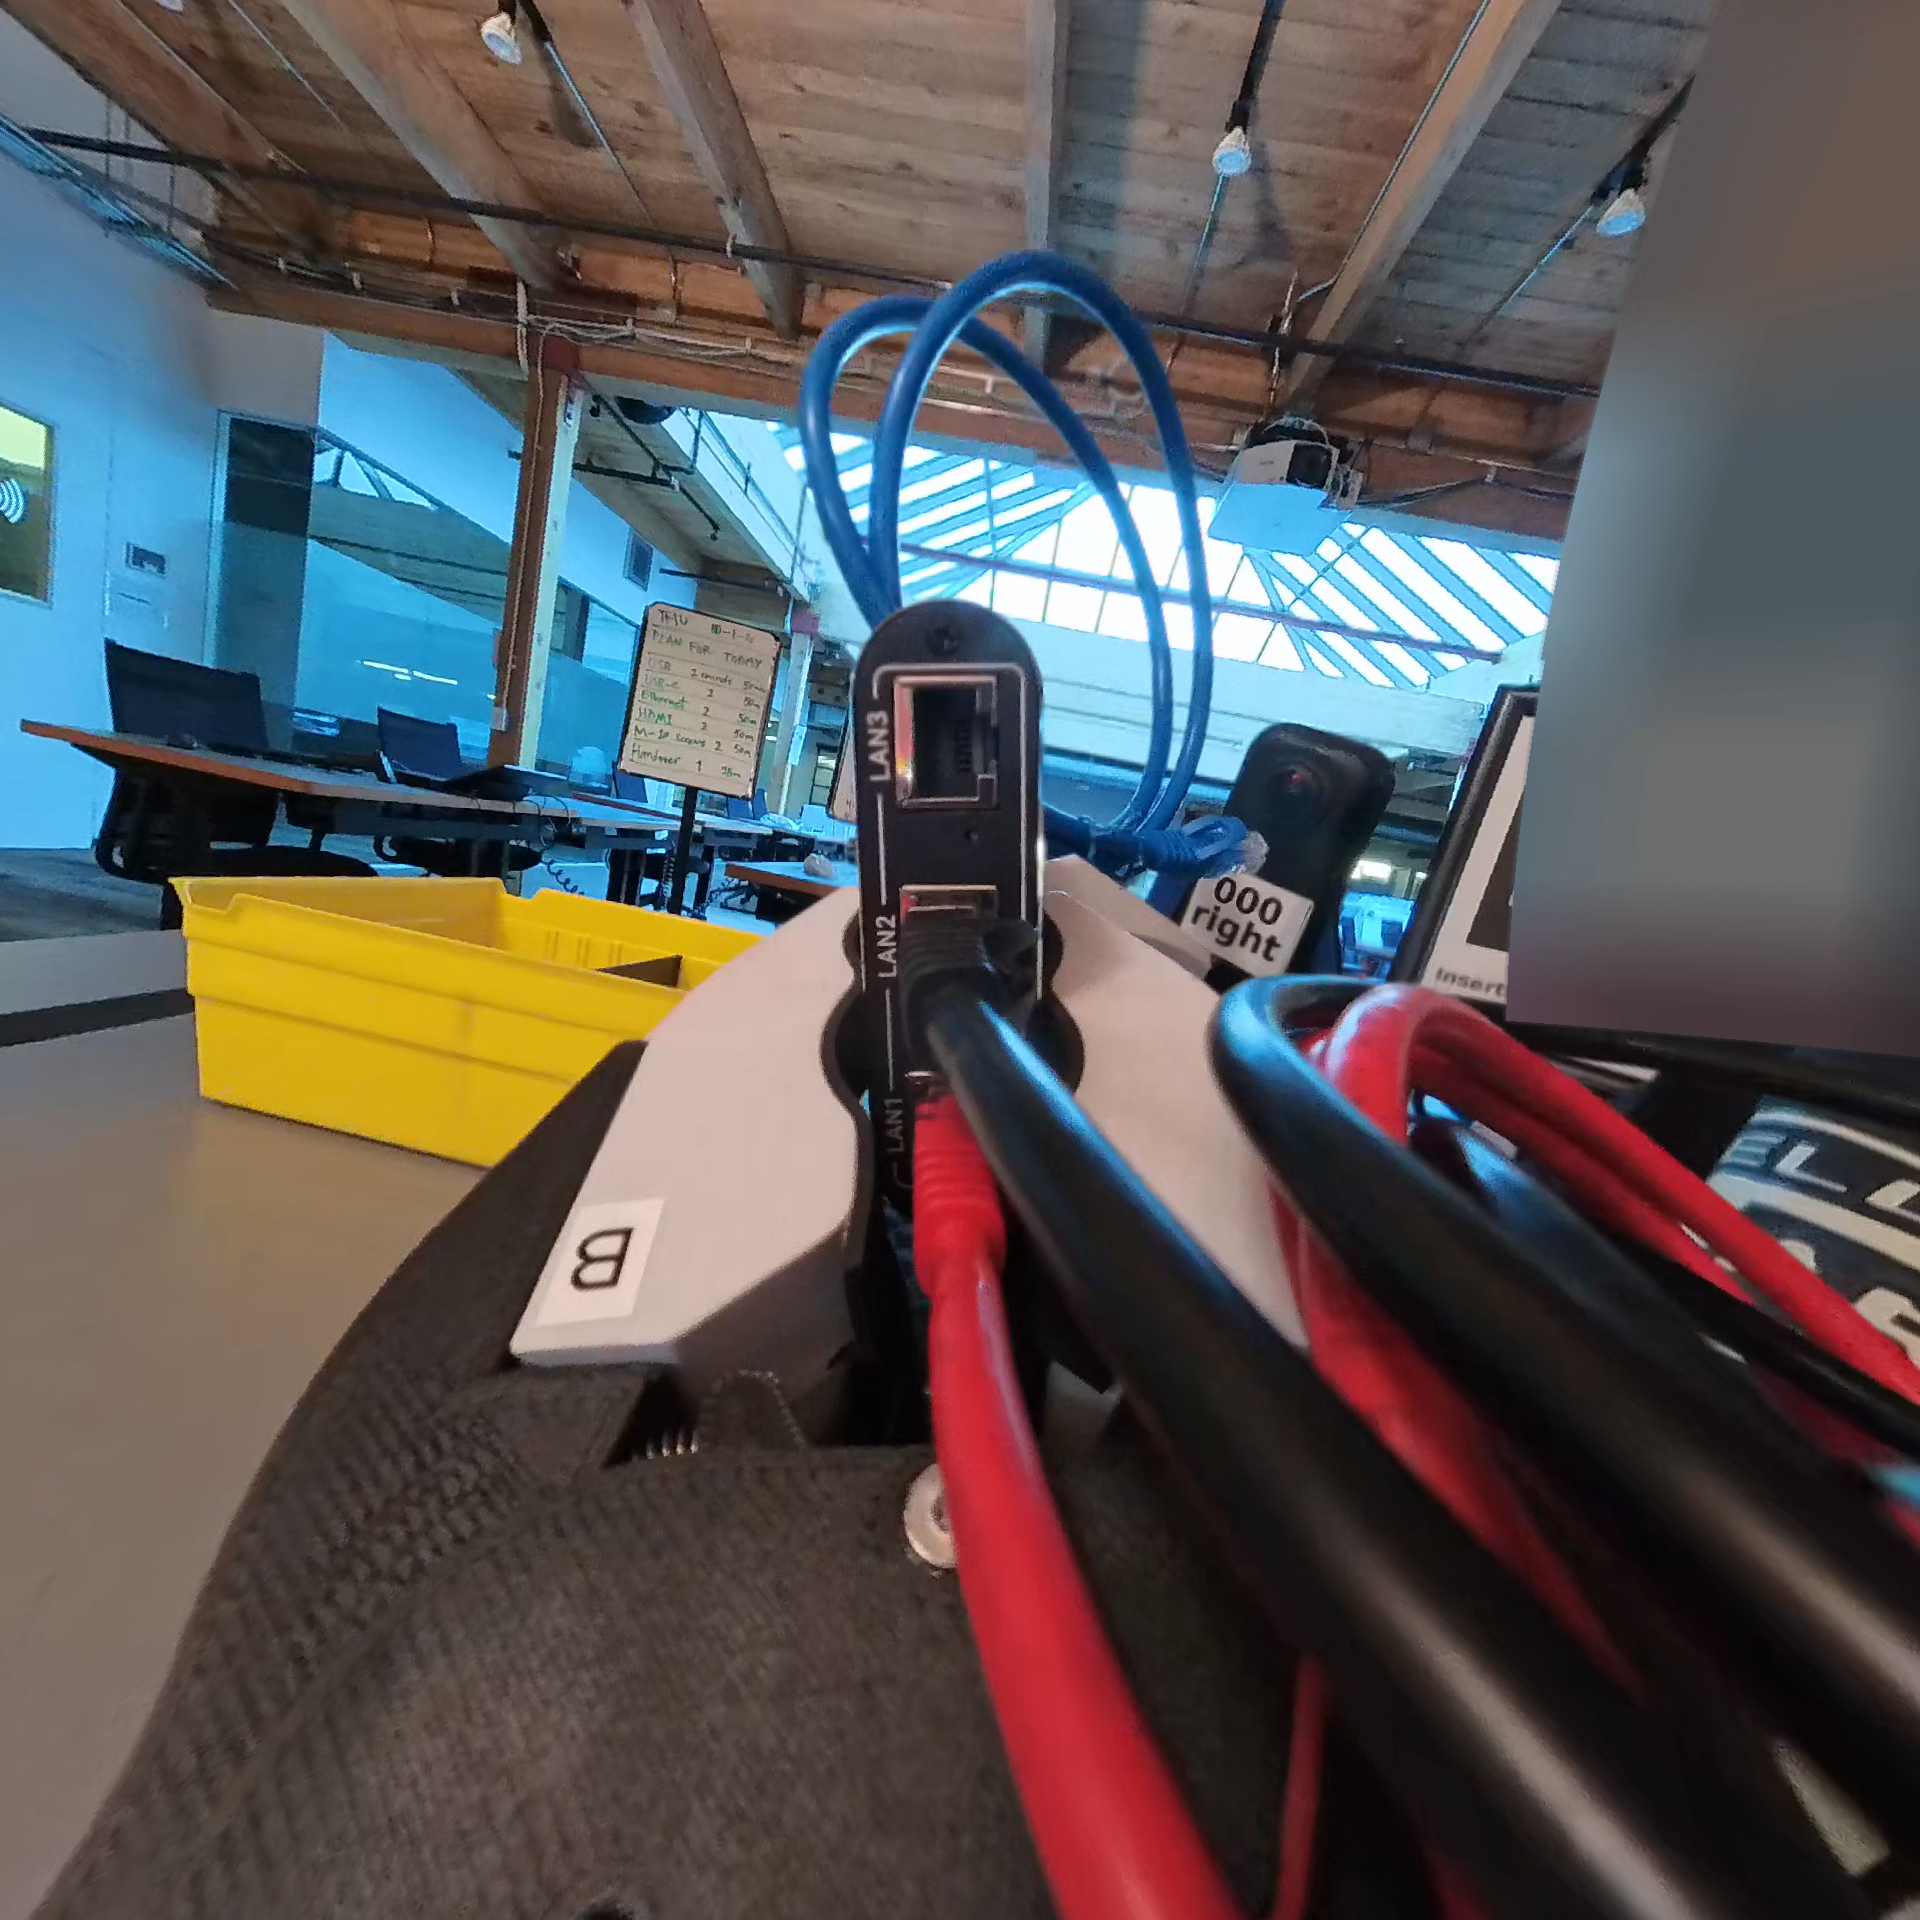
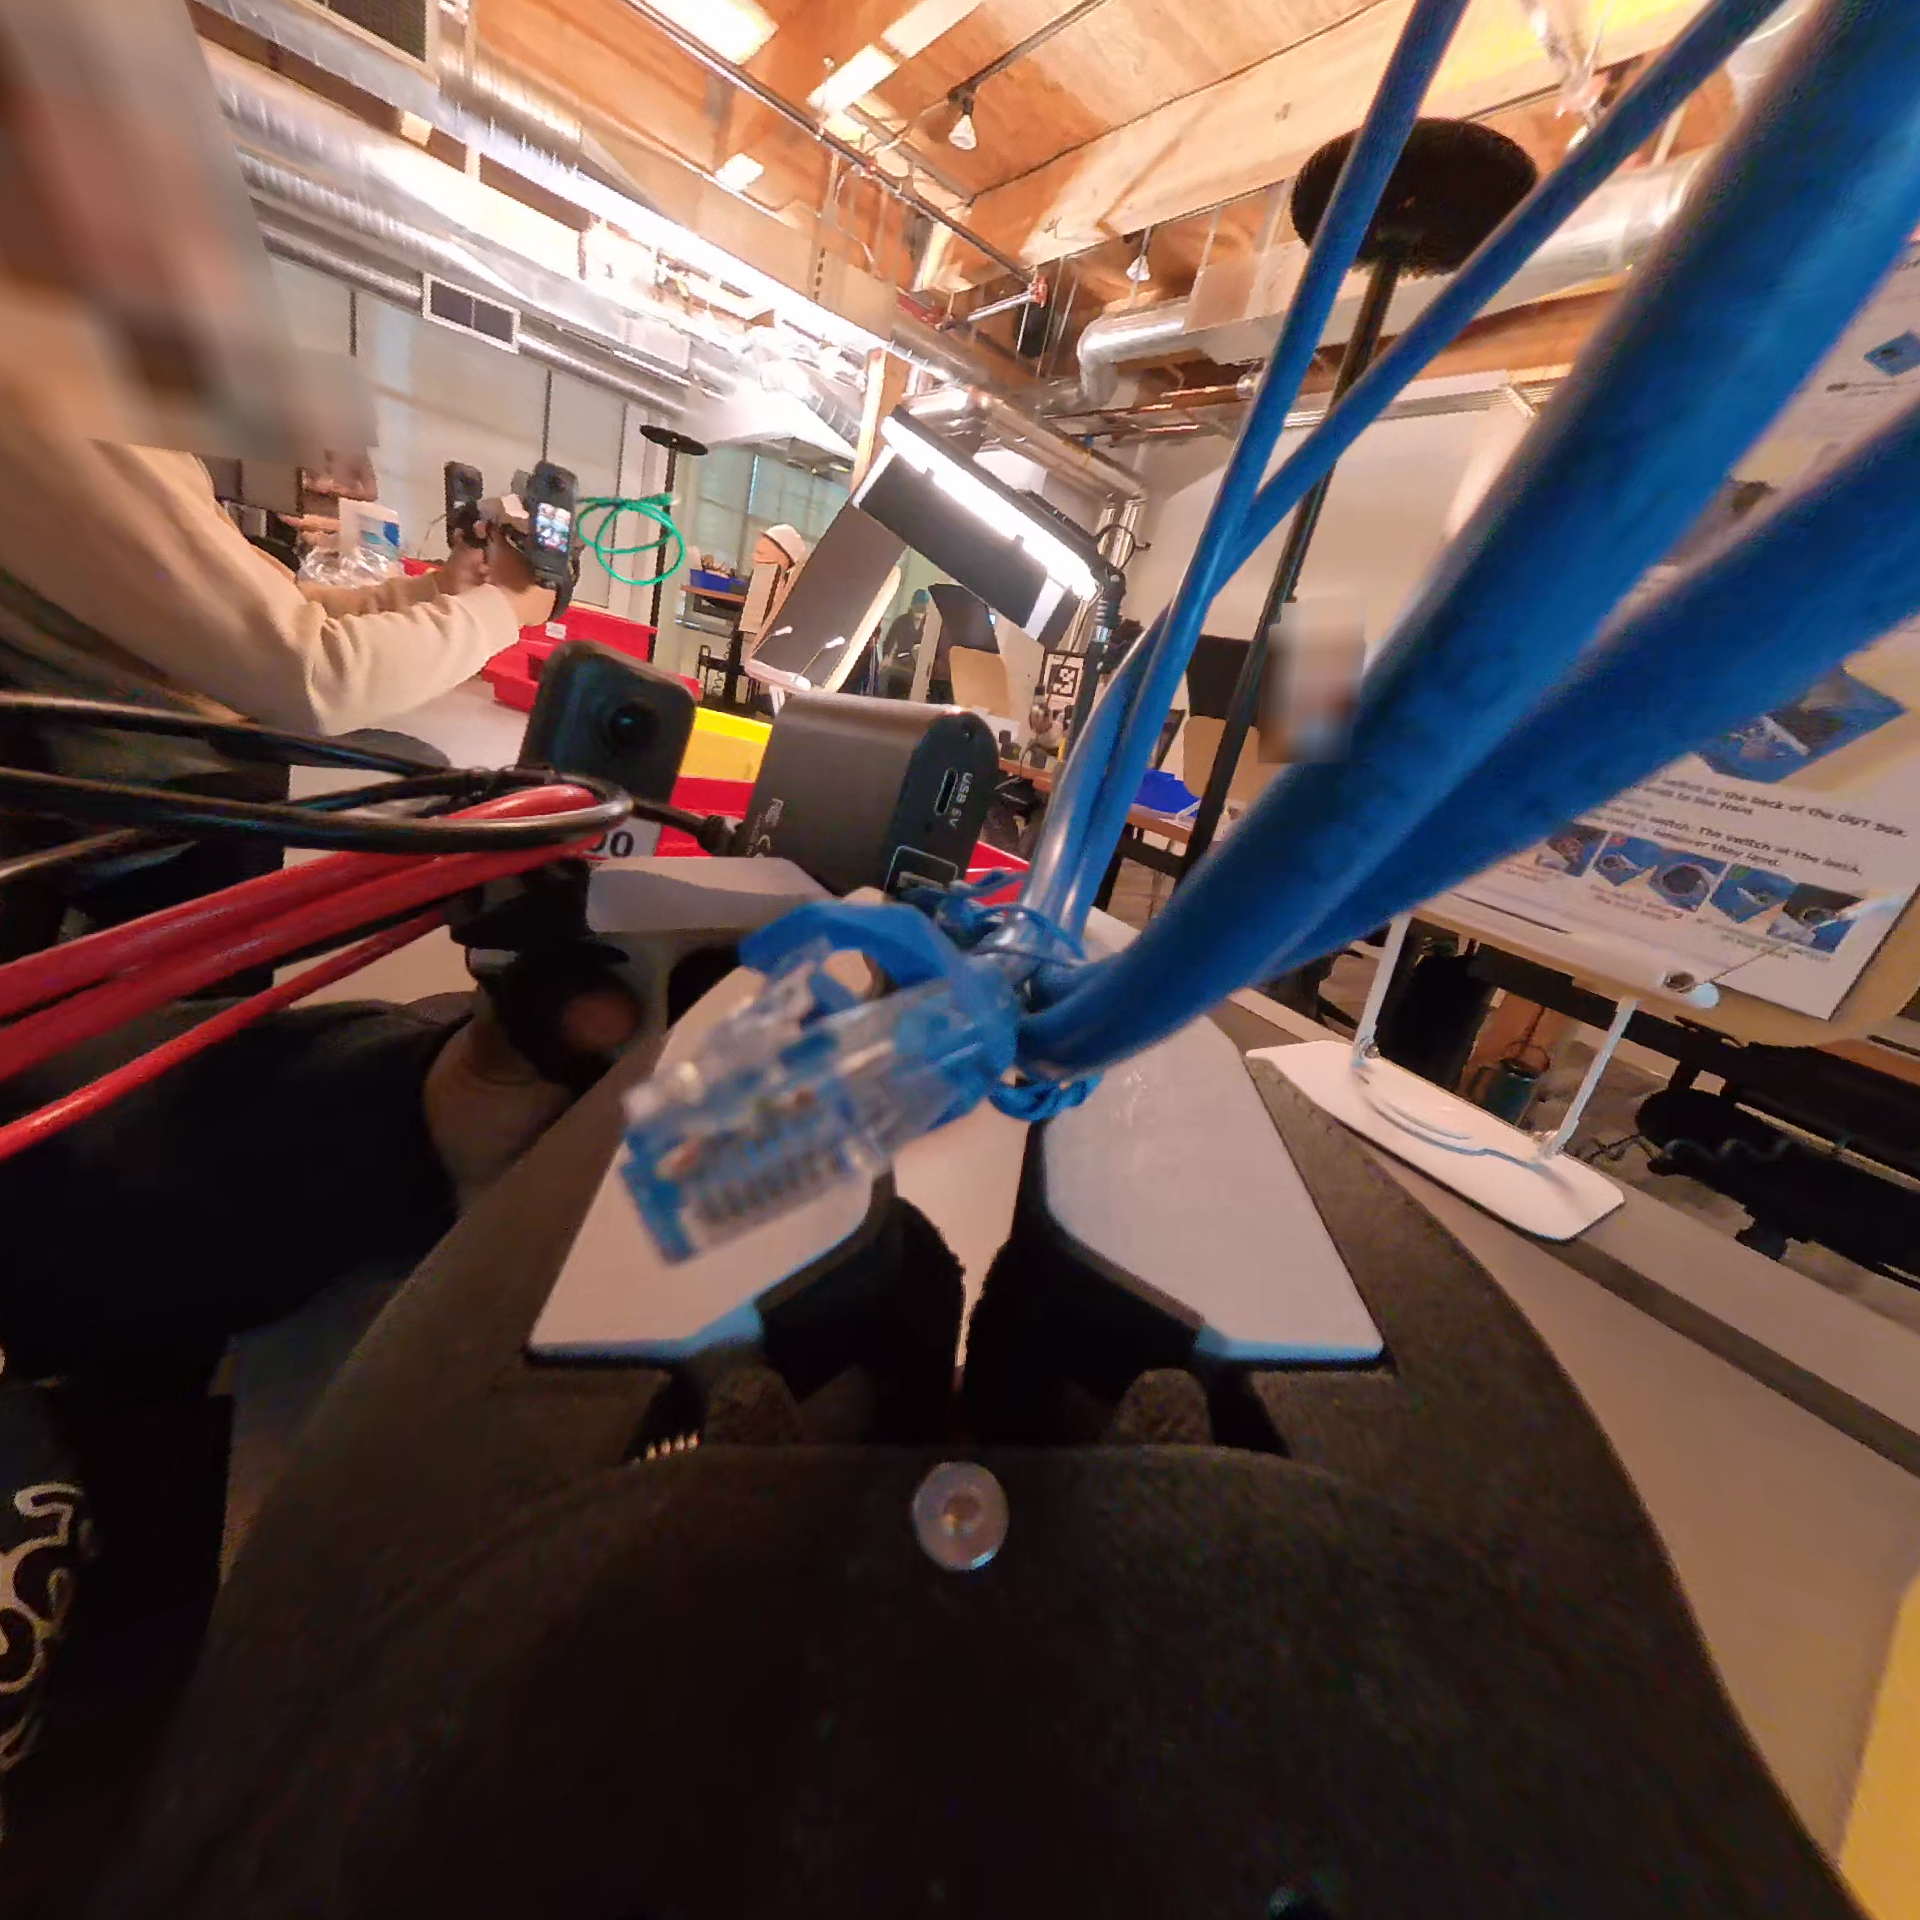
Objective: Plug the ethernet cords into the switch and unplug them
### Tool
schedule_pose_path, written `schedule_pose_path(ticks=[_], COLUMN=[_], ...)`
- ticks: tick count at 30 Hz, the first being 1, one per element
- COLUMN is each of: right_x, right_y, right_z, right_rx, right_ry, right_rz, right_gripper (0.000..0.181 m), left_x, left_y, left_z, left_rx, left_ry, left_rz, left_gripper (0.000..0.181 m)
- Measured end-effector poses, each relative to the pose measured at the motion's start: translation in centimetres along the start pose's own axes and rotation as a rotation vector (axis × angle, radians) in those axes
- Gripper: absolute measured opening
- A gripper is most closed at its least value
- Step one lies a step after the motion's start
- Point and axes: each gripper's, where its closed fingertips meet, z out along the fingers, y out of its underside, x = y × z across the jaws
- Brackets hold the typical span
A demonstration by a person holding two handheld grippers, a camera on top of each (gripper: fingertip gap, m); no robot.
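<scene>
My left gripper (image 1: 951,997) holds the switch (image 1: 951,831) upright between its 2 grey fingers (image 1: 727,1122), so the narrow black face with 3 ports in a column looks straight at my camera. The top port (image 1: 948,740) is empty. In the middle port sits the plug of the black cord (image 1: 1195,1247), and in the lowest port sits the plug of the red cord (image 1: 961,1299); both cords run toward the camera and then bend to my right in thick loops. My right gripper (image 2: 961,1049) is closed narrowly on the blue cord (image 2: 1299,935), just behind its clear plug (image 2: 790,1091) — the plug sticks out to the left over my left finger and is in no port. The blue cord rises from the fingers in several strands, and in the left wrist view it makes tall loops behind the switch. In the right wrist view the switch appears farther off as a dark box, beyond the plug and apart from it. A yellow bin (image 1: 416,997) stands on the grey table (image 1: 156,1247) to the left — and a white stand (image 2: 1455,1143) with a printed sheet is at the right.
</scene>
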Motion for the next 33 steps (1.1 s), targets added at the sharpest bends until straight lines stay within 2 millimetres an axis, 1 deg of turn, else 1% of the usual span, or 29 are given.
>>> schedule_pose_path(ticks=[1,6,9,11,13,15,17,18,19,20,21,22,23,24,25,27,29,30,33], right_x=[0.0,0.1,0.1,0.2,0.2,0.1,0.0,1.0,4.5,8.4,11.2,12.3,12.8,13.4,14.3,16.8,20.4,21.2,22.4], right_y=[-0.2,-1.3,-1.5,-1.5,-1.3,-1.4,-1.6,-2.0,-2.9,-3.5,-4.0,-4.5,-4.7,-5.0,-5.1,-4.3,-3.4,-2.3,1.0], right_z=[0.1,1.8,2.8,3.2,3.5,3.4,3.4,3.2,2.0,0.0,-1.9,-3.3,-4.2,-5.0,-5.8,-8.3,-12.1,-13.8,-17.9], right_rx=[0.0,-0.022,-0.036,-0.053,-0.09,-0.108,-0.112,-0.096,-0.064,-0.068,-0.057,-0.049,-0.08,-0.108,-0.164,-0.372,-0.602,-0.733,-1.043], right_ry=[0.007,0.005,-0.02,-0.036,-0.062,-0.088,-0.099,-0.036,0.158,0.299,0.336,0.282,0.223,0.216,0.245,0.362,0.569,0.605,0.628], right_rz=[-0.005,-0.075,-0.101,-0.136,-0.155,-0.151,-0.155,-0.145,-0.231,-0.281,-0.209,-0.093,-0.003,0.007,-0.032,-0.164,-0.322,-0.369,-0.472], right_gripper=[0.019,0.019,0.019,0.02,0.02,0.02,0.02,0.016,0.014,0.013,0.013,0.013,0.013,0.013,0.013,0.013,0.013,0.013,0.014], left_x=[0.0,-0.4,-0.9,-1.1,-1.3,-1.2,-1.0,-1.0,-1.2,-0.5,0.1,-0.4,-1.4,-2.1,-2.4,-3.3,-3.3,-3.2,-3.2], left_y=[-0.2,-1.9,-2.7,-3.0,-3.1,-3.2,-3.2,-3.4,-4.2,-5.8,-7.0,-7.4,-7.4,-7.4,-7.2,-5.8,-5.0,-4.9,-4.7], left_z=[0.0,-0.4,-0.8,-1.1,-1.3,-1.3,-1.3,-1.4,-2.2,-3.6,-4.9,-5.6,-5.8,-5.7,-5.4,-4.6,-4.1,-4.0,-3.9], left_rx=[0.017,0.148,0.192,0.201,0.194,0.185,0.192,0.206,0.274,0.377,0.428,0.418,0.399,0.395,0.39,0.323,0.295,0.288,0.283], left_ry=[0.005,0.049,0.047,0.027,-0.019,-0.056,-0.066,-0.062,-0.072,-0.01,0.049,0.037,-0.015,-0.034,-0.041,-0.086,-0.096,-0.084,-0.068], left_rz=[-0.016,-0.176,-0.21,-0.186,-0.111,-0.027,0.003,-0.007,-0.013,-0.04,-0.052,-0.038,-0.034,-0.058,-0.088,-0.137,-0.153,-0.159,-0.198], left_gripper=[0.023,0.026,0.026,0.026,0.026,0.026,0.025,0.026,0.026,0.026,0.027,0.027,0.027,0.027,0.027,0.027,0.027,0.027,0.027])
